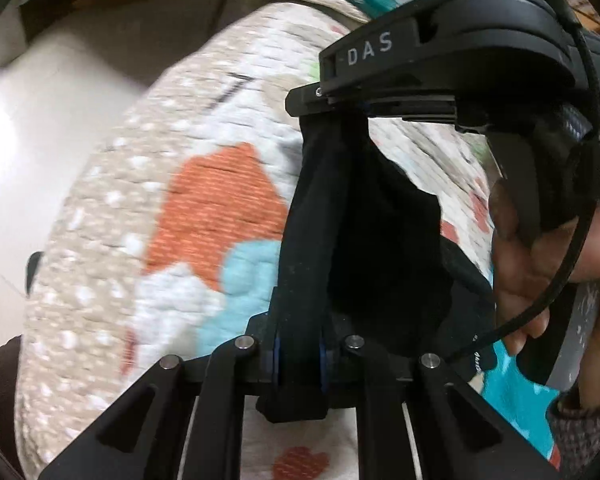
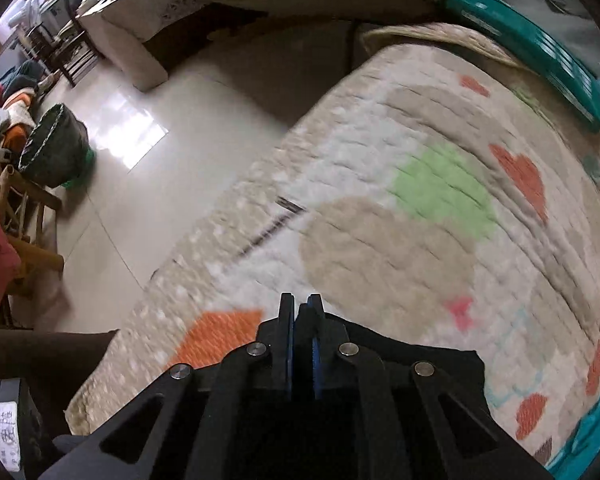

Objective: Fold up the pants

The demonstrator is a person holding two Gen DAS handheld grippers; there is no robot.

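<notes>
Both tongs pinch the black pants [image 1: 364, 216]: left tongs [image 1: 299, 354] and right tongs [image 2: 302, 344] lift one edge off the quilt [image 2: 380, 240] to fold it.

We see the pants [image 1: 364, 216] as black, soft fabric, lifted clear of the surface and hanging bunched in vertical folds. One narrow band runs taut from near to far on the left; the remainder sags loosely to the right. In the right wrist view, black cloth [image 2: 420, 354] drapes at the near edge.
</notes>
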